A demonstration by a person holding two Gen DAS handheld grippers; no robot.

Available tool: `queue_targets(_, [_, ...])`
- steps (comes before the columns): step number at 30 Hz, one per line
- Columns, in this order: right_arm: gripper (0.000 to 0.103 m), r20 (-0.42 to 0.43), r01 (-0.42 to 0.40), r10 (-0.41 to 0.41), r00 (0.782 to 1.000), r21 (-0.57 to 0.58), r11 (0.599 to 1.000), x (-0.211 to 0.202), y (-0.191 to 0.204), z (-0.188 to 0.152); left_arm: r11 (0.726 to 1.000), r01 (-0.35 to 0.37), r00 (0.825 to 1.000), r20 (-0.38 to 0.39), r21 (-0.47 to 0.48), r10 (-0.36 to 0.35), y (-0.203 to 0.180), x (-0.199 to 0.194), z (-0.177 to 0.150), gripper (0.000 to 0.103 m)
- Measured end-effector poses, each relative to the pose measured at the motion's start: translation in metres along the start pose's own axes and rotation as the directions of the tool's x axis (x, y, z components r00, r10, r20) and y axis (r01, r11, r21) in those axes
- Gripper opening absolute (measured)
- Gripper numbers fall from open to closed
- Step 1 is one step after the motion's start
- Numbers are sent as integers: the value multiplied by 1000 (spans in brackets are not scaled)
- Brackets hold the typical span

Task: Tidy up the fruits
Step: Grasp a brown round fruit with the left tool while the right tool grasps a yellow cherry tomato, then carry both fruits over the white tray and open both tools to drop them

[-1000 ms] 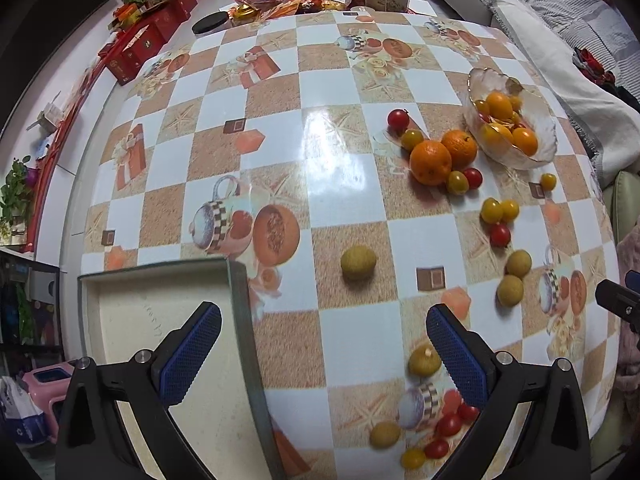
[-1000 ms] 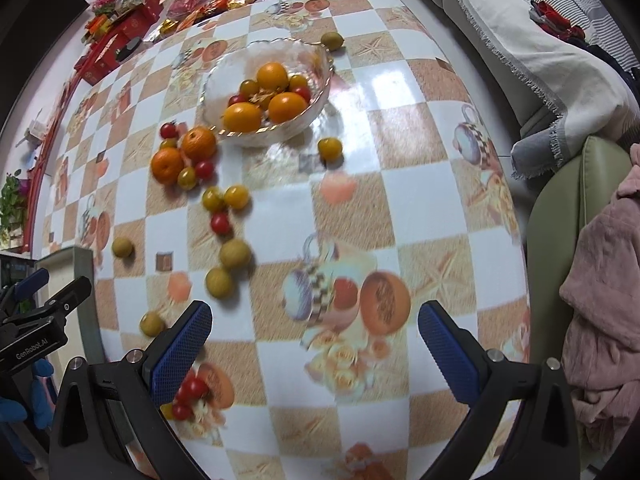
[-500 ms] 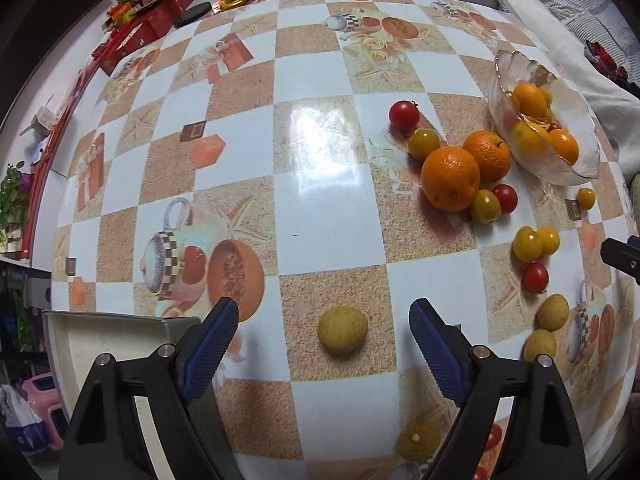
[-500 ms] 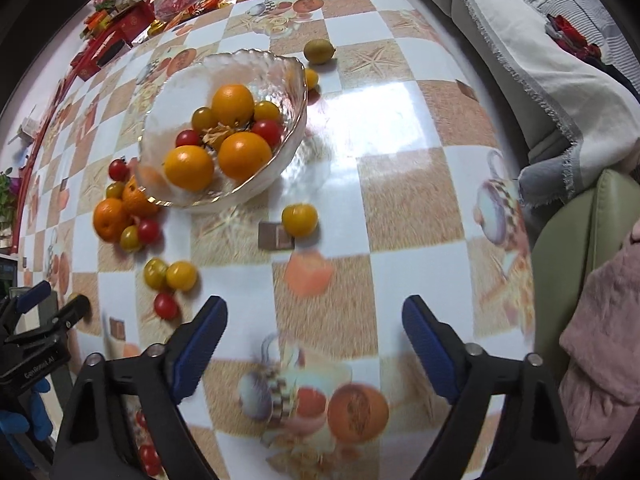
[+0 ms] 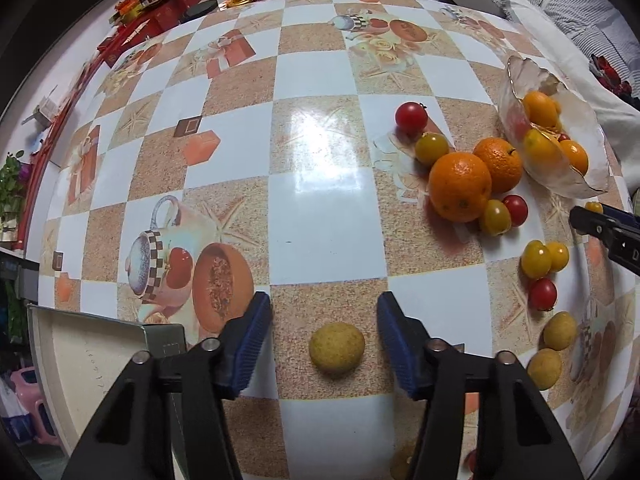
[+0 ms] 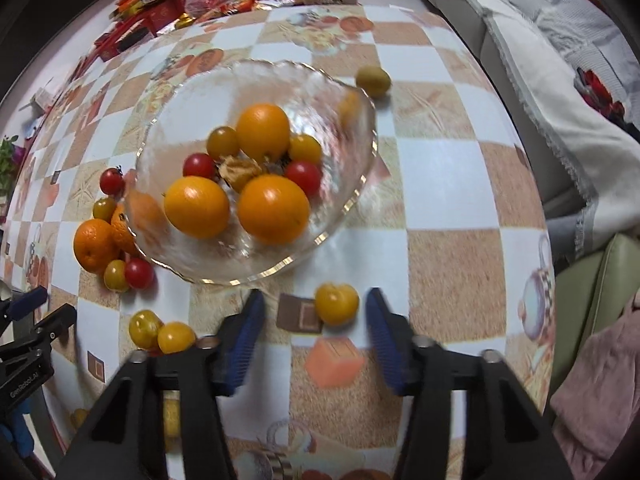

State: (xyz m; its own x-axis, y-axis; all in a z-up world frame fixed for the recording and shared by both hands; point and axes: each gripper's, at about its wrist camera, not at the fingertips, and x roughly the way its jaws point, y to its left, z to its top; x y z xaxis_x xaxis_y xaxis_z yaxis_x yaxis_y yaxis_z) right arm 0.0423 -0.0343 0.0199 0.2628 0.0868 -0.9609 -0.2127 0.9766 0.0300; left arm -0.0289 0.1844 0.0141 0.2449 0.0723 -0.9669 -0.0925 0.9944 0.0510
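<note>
The left gripper (image 5: 325, 344) has just been closing its jaws, and a round yellow-green fruit (image 5: 337, 347) lies on the tabletop (image 5: 320, 208) between them, not yet touched. The right gripper (image 6: 316, 330) has been closing too, around a small yellow tomato (image 6: 337, 304) just beside the glass bowl (image 6: 352, 200), still loose.

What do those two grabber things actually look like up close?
Both look alike: the left gripper and right gripper have black plastic fingers with silver bolts, tipped with ribbed blue pads. One carries small white lettering on its black side. No cables or sleeves show.
</note>
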Motion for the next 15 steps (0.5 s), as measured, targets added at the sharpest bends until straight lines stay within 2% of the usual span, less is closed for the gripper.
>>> queue_targets(1, [30, 6, -2, 2, 1000, -4, 1000, 0, 1, 1, 1000, 9, 1000, 0, -1, -9, -1, 0, -1, 43])
queue_targets(2, [24, 9, -5, 5, 1000, -3, 1000, -1, 0, 1, 1000, 27, 1000, -1, -3, -27, -1, -1, -2, 36])
queue_targets(3, [23, 11, -17, 17, 1000, 5, 1000, -1, -2, 1, 999, 44, 999, -3, -2, -44, -2, -2, -3, 26])
queue_targets(8, [23, 5, -79, 79, 997, 77, 994, -9, -15, -8, 996, 89, 996, -3, -3, -89, -4, -7, -11, 26])
queue_targets(15, [23, 2, -133, 133, 991, 96, 986, -31, -11, -30, 990, 138, 990, 26, -16, -138, 8, -32, -18, 26])
